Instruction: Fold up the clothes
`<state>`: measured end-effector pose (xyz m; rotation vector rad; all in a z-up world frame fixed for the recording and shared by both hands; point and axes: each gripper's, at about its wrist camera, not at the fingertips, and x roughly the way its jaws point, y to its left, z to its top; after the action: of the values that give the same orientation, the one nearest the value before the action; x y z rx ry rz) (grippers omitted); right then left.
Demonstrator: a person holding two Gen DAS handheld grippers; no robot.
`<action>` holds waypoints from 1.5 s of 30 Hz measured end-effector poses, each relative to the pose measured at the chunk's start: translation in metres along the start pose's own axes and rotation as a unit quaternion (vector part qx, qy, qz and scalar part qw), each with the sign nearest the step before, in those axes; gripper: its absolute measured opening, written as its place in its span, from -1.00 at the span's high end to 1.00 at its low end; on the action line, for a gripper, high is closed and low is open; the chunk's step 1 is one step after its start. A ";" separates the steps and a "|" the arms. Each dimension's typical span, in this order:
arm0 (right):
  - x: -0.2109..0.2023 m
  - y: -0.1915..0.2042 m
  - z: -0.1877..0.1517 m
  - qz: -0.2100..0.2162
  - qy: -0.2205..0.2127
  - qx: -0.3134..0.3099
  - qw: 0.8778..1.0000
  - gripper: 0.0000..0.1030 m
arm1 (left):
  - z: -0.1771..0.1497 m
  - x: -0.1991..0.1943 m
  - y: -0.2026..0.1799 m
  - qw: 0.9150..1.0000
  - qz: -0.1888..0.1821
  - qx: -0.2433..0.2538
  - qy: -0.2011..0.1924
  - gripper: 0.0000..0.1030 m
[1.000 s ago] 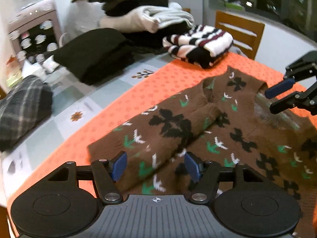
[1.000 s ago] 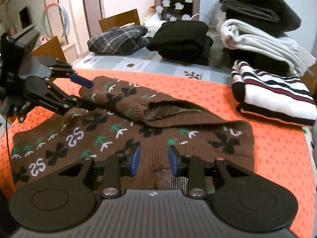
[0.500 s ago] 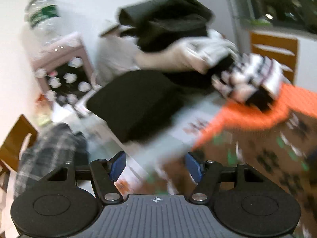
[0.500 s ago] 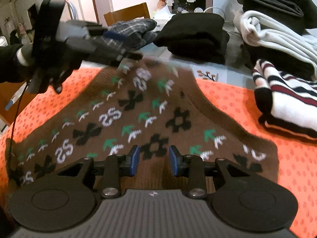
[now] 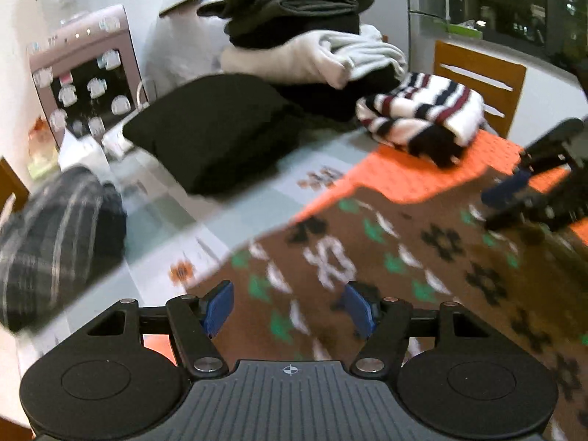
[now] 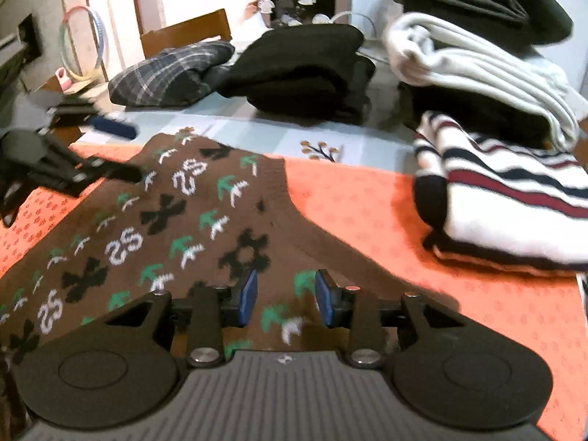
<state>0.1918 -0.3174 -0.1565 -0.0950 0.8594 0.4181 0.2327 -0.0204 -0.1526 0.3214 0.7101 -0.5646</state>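
A brown knit sweater (image 5: pixel 386 257) with black flowers, green leaves and white "25" marks is spread over the orange mat (image 5: pixel 422 172). My left gripper (image 5: pixel 288 312) has its pads wide apart, and the knit fills the gap at the sweater's far left corner. In the right wrist view the sweater (image 6: pixel 165 220) rises like a tent from my right gripper (image 6: pixel 286 297) to the left gripper (image 6: pixel 106 150). The right gripper's pads grip the near edge. From the left wrist view the right gripper (image 5: pixel 514 202) sits at the sweater's right end.
A folded striped sweater (image 6: pixel 514 198) lies on the mat's right side. Behind it are a stack of white and dark clothes (image 5: pixel 312 55), a folded black garment (image 5: pixel 213 132) and a plaid one (image 5: pixel 55 228). A wooden chair (image 5: pixel 477 77) stands at the far right.
The sweater lay with a sleeve folded over it; now a flat patterned face is stretched between both grippers. The left gripper swung up and away, then came lower at the far left.
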 end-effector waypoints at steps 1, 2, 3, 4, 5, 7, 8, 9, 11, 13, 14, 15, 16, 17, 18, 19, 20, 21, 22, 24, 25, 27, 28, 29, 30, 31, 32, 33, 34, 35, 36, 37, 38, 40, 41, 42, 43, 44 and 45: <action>-0.007 -0.001 -0.004 0.004 0.005 0.007 1.000 0.23 | -0.005 -0.007 -0.001 1.000 -0.005 -0.002 0.003 -0.34; -0.013 -0.001 -0.008 0.007 0.010 0.012 1.000 0.22 | -0.011 -0.015 -0.002 1.000 -0.010 -0.005 0.008 -0.34; -0.020 0.001 -0.013 0.010 0.015 0.016 1.000 0.22 | -0.017 -0.023 -0.005 1.000 -0.014 -0.007 0.012 -0.34; -0.027 0.002 -0.018 0.012 0.020 0.017 1.000 0.22 | -0.023 -0.031 -0.007 1.000 -0.019 -0.010 0.018 -0.34; -0.034 0.005 -0.025 0.014 0.024 0.016 0.999 0.22 | -0.029 -0.038 -0.009 0.999 -0.025 -0.013 0.024 -0.34; -0.048 0.015 -0.038 0.022 0.030 0.014 0.999 0.22 | -0.043 -0.053 -0.014 0.999 -0.038 -0.021 0.032 -0.34; -0.054 0.022 -0.045 0.028 0.034 0.009 0.999 0.22 | -0.050 -0.061 -0.018 0.998 -0.044 -0.021 0.035 -0.34; -0.059 0.030 -0.053 0.033 0.037 0.002 0.999 0.22 | -0.057 -0.068 -0.022 0.998 -0.050 -0.021 0.039 -0.34; -0.069 0.046 -0.068 0.042 0.044 -0.011 0.998 0.22 | -0.072 -0.084 -0.032 0.997 -0.064 -0.020 0.047 -0.35; -0.076 0.064 -0.085 0.048 0.049 -0.022 0.997 0.22 | -0.085 -0.096 -0.043 0.996 -0.075 -0.016 0.054 -0.35; -0.079 0.074 -0.093 0.052 0.050 -0.026 0.997 0.22 | -0.091 -0.102 -0.047 0.995 -0.081 -0.016 0.057 -0.35; -0.082 0.081 -0.099 0.055 0.050 -0.027 0.997 0.22 | -0.097 -0.108 -0.050 0.994 -0.088 -0.017 0.061 -0.35; -0.084 0.087 -0.106 0.060 0.051 -0.027 0.997 0.22 | -0.103 -0.114 -0.053 0.993 -0.096 -0.018 0.064 -0.34; -0.086 0.094 -0.112 0.065 0.051 -0.026 0.996 0.22 | -0.108 -0.120 -0.057 0.993 -0.102 -0.016 0.066 -0.34; -0.088 0.100 -0.119 0.069 0.052 -0.025 0.996 0.22 | -0.114 -0.125 -0.060 0.992 -0.106 -0.014 0.068 -0.34; -0.089 0.105 -0.125 0.070 0.054 -0.026 0.996 0.22 | -0.119 -0.128 -0.064 0.991 -0.108 -0.009 0.074 -0.34; -0.090 0.110 -0.130 0.068 0.057 -0.028 0.996 0.22 | -0.125 -0.130 -0.068 0.991 -0.109 -0.004 0.080 -0.34; -0.090 0.113 -0.135 0.065 0.057 -0.028 0.996 0.22 | -0.131 -0.132 -0.072 0.990 -0.109 0.001 0.087 -0.34; -0.091 0.114 -0.139 0.063 0.051 -0.025 0.996 0.20 | -0.135 -0.132 -0.075 0.990 -0.106 0.007 0.091 -0.34; -0.094 0.113 -0.141 0.060 0.050 -0.017 0.997 0.19 | -0.144 -0.133 -0.082 0.990 -0.096 0.021 0.098 -0.34; -0.096 0.113 -0.140 0.060 0.051 -0.016 0.997 0.19 | -0.144 -0.134 -0.083 0.990 -0.094 0.021 0.100 -0.34; -0.102 0.112 -0.135 0.059 0.053 -0.022 0.997 0.19 | -0.140 -0.137 -0.081 0.991 -0.095 0.001 0.099 -0.34; -0.106 0.111 -0.132 0.059 0.052 -0.025 0.997 0.19 | -0.136 -0.140 -0.079 0.991 -0.094 -0.009 0.094 -0.33; -0.111 0.109 -0.127 0.058 0.050 -0.027 0.997 0.19 | -0.131 -0.144 -0.077 0.992 -0.094 -0.017 0.088 -0.33; -0.116 0.106 -0.122 0.057 0.047 -0.029 0.997 0.19 | -0.126 -0.148 -0.074 0.992 -0.095 -0.024 0.081 -0.33; -0.122 0.104 -0.117 0.056 0.043 -0.031 0.997 0.19 | -0.120 -0.153 -0.072 0.992 -0.096 -0.031 0.074 -0.33; -0.129 0.100 -0.111 0.057 0.036 -0.032 0.997 0.19 | -0.115 -0.156 -0.070 0.992 -0.097 -0.035 0.068 -0.34; -0.137 0.097 -0.104 0.057 0.028 -0.033 0.997 0.19 | -0.110 -0.160 -0.068 0.993 -0.098 -0.038 0.062 -0.34; -0.144 0.094 -0.098 0.056 0.020 -0.034 0.998 0.19 | -0.105 -0.164 -0.066 0.993 -0.099 -0.041 0.056 -0.34; -0.151 0.092 -0.094 0.055 0.015 -0.038 0.998 0.19 | -0.100 -0.167 -0.063 0.993 -0.099 -0.044 0.050 -0.34; -0.156 0.091 -0.090 0.054 0.009 -0.045 0.997 0.19 | -0.099 -0.168 -0.064 0.993 -0.099 -0.041 0.049 -0.34; -0.161 0.091 -0.088 0.055 0.004 -0.052 0.997 0.19 | -0.100 -0.169 -0.065 0.993 -0.099 -0.036 0.048 -0.34; -0.165 0.092 -0.086 0.057 -0.001 -0.059 0.997 0.19 | -0.100 -0.169 -0.066 0.993 -0.099 -0.031 0.048 -0.34; -0.170 0.098 -0.088 0.069 -0.012 -0.078 0.995 0.19 | -0.101 -0.170 -0.067 0.994 -0.099 -0.021 0.048 -0.34; -0.170 0.102 -0.090 0.075 -0.013 -0.087 0.993 0.19 | -0.102 -0.170 -0.068 0.994 -0.099 -0.016 0.047 -0.34; -0.169 0.108 -0.093 0.081 -0.013 -0.097 0.992 0.19 | -0.104 -0.171 -0.070 0.994 -0.100 -0.012 0.049 -0.34; -0.167 0.115 -0.096 0.088 -0.013 -0.109 0.990 0.19 | -0.108 -0.172 -0.071 0.994 -0.100 -0.008 0.051 -0.34; -0.164 0.123 -0.099 0.096 -0.013 -0.121 0.988 0.19 | -0.112 -0.173 -0.072 0.993 -0.102 -0.006 0.051 -0.34; -0.160 0.131 -0.103 0.106 -0.012 -0.130 0.986 0.19 | -0.115 -0.175 -0.073 0.993 -0.103 -0.005 0.052 -0.34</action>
<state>-0.0262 -0.2744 -0.0922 -0.2413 0.7899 0.7291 0.0215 0.0394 -0.1208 0.2719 0.8531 -0.7446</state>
